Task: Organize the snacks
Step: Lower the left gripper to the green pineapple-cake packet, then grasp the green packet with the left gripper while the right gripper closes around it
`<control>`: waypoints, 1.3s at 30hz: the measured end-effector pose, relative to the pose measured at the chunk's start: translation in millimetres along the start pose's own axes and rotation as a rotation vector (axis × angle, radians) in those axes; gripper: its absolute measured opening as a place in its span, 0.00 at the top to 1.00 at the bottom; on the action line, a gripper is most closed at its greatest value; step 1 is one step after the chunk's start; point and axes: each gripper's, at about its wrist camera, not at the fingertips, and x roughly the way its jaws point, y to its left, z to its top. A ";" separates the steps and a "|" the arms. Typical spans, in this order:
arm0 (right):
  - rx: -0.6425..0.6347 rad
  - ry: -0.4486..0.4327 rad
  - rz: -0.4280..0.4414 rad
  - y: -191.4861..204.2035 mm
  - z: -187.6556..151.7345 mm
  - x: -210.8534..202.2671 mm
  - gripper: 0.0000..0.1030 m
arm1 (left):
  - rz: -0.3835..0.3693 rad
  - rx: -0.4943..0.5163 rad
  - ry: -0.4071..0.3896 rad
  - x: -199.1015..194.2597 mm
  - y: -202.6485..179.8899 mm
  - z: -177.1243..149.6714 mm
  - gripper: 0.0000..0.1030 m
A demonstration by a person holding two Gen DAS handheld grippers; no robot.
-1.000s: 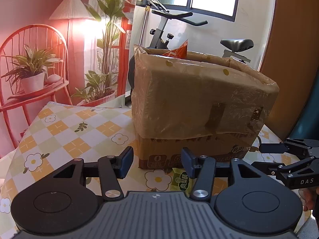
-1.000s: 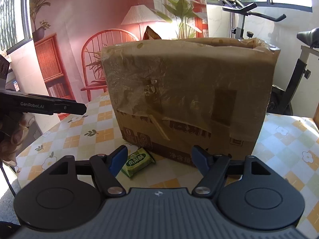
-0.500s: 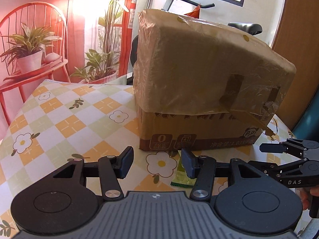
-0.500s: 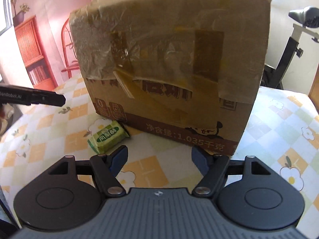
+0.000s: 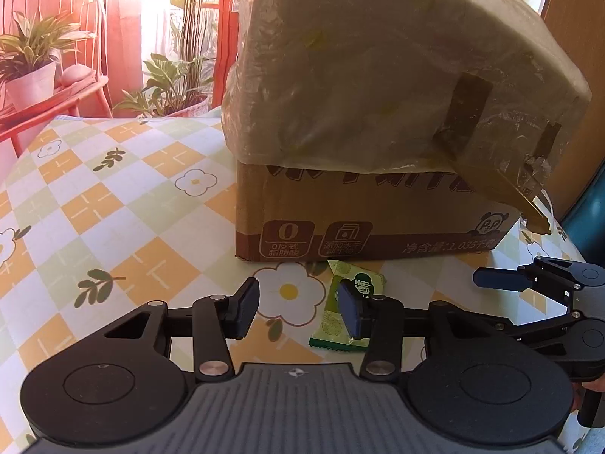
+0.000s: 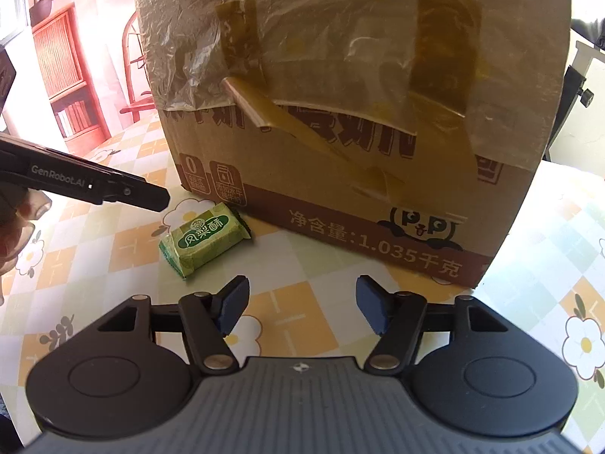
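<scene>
Left gripper [image 5: 298, 308]: matte black body, ribbed grey centre panel with small star emblem, two round discs, silver pivot screws, dark blue finger pads [image 5: 247, 302]. White "GenRobot.AI" lettering along its side in right wrist view. Right gripper [image 6: 302, 304]: same build, blue pads. Bare skin of left hand [image 6: 13, 234] at frame edge.

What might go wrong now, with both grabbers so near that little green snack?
The green snack lies right against the cardboard box, so the open left gripper may bump the box or push the snack away. The open right gripper is also close; the two could collide.
</scene>
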 end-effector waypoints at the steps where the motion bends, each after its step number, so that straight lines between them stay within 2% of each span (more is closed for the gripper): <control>1: 0.001 0.004 0.002 0.2 -0.2 1.5 0.36 | -0.009 -0.011 0.009 5.8 -0.6 1.7 0.53; 6: 0.007 0.024 -0.006 0.1 -1.4 7.7 0.37 | -0.069 -0.094 0.051 34.8 -0.3 9.8 0.54; 10: -0.011 0.040 -0.010 0.7 -2.3 8.6 0.37 | -0.145 -0.100 0.075 48.8 -6.7 14.1 0.55; 17: -0.038 0.047 0.008 3.3 -5.9 10.2 0.37 | -0.296 0.018 0.126 54.3 -42.7 7.5 0.57; 20: -0.102 0.047 -0.003 10.3 -9.7 8.9 0.38 | -0.287 0.087 0.120 53.1 -56.9 4.5 0.56; 24: -0.114 0.057 0.029 13.5 -12.9 4.2 0.38 | -0.345 0.051 0.128 56.8 -58.8 10.3 0.57; 29: -0.156 0.059 0.064 25.8 -14.4 4.5 0.38 | -0.392 0.080 0.138 58.6 -66.4 14.6 0.57; 31: -0.161 0.055 0.071 30.3 -13.9 5.5 0.39 | -0.389 0.063 0.120 52.2 -68.7 13.5 0.57; 34: -0.176 0.049 0.076 35.0 -15.1 5.3 0.43 | -0.358 0.013 0.077 28.3 -52.1 14.5 0.57; 39: -0.171 0.036 0.081 38.3 -19.7 3.6 0.49 | -0.264 -0.025 0.069 12.1 -32.1 8.9 0.56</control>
